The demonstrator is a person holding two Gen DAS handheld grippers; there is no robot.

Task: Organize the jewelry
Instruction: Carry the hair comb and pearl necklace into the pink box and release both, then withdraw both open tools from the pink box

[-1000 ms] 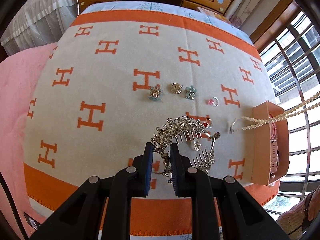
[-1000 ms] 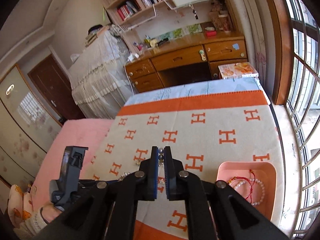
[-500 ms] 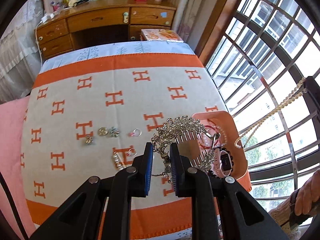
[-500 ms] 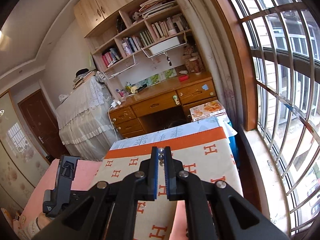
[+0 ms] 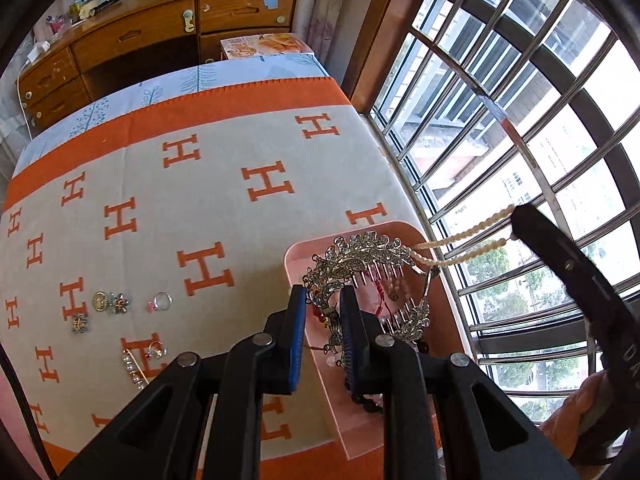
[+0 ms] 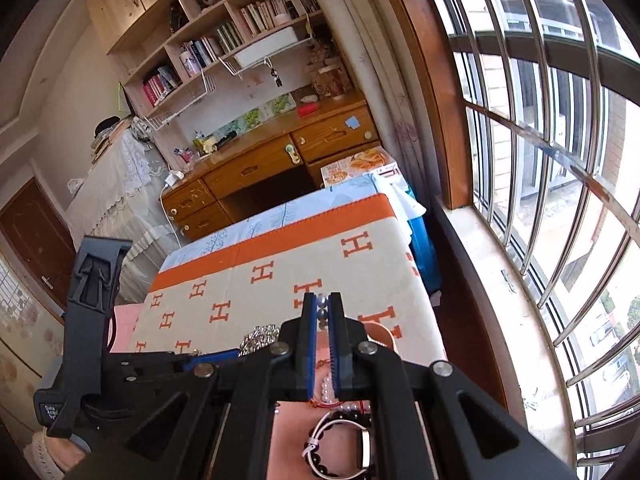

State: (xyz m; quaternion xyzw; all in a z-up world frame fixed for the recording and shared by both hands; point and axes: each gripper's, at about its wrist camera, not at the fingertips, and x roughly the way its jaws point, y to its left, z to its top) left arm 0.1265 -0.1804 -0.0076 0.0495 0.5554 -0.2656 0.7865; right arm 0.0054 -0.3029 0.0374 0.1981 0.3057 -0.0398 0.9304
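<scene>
Left tool (image 5: 322, 308): jaws pinched on one silver rhinestone hair comb (image 5: 362, 258), leaf-shaped, teeth pointing down. Comb hangs over the pink tray (image 5: 298, 250), not resting in it.

Right tool (image 6: 323, 312): jaws pressed nearly together on a pearl necklace (image 5: 466, 238) (a few beads show between the pads at the tip). In the left wrist view the necklace runs as two strands from the right tool (image 5: 520, 216) down toward the comb's right end; whether it touches the comb I cannot tell.

One tray, near the blanket's window-side edge. Contents seen from the right wrist view: tray (image 6: 386, 330) holds a red cord (image 6: 332, 402), a string of small white pearls (image 6: 327, 386), a dark bead bracelet (image 6: 352, 416) and a white-strapped watch (image 6: 366, 450); some are partly hidden by the tool, so the count is a minimum of four.

Loose pieces on the orange-and-grey H-pattern blanket (image 5: 224, 152), left of the tray, well apart from it: a gold round piece (image 5: 100, 301), a flower piece (image 5: 119, 303), a ring with a pink stone (image 5: 162, 301), a small ornament (image 5: 80, 323), another ring (image 5: 155, 350) and a pearl bar clip (image 5: 134, 368). Six counted.

Far half of the blanket lies open. Tray sits close to the barred window (image 5: 520, 100) (narrow margin on that side). Wooden desk (image 5: 160, 32) stands beyond the bed's far end.
</scene>
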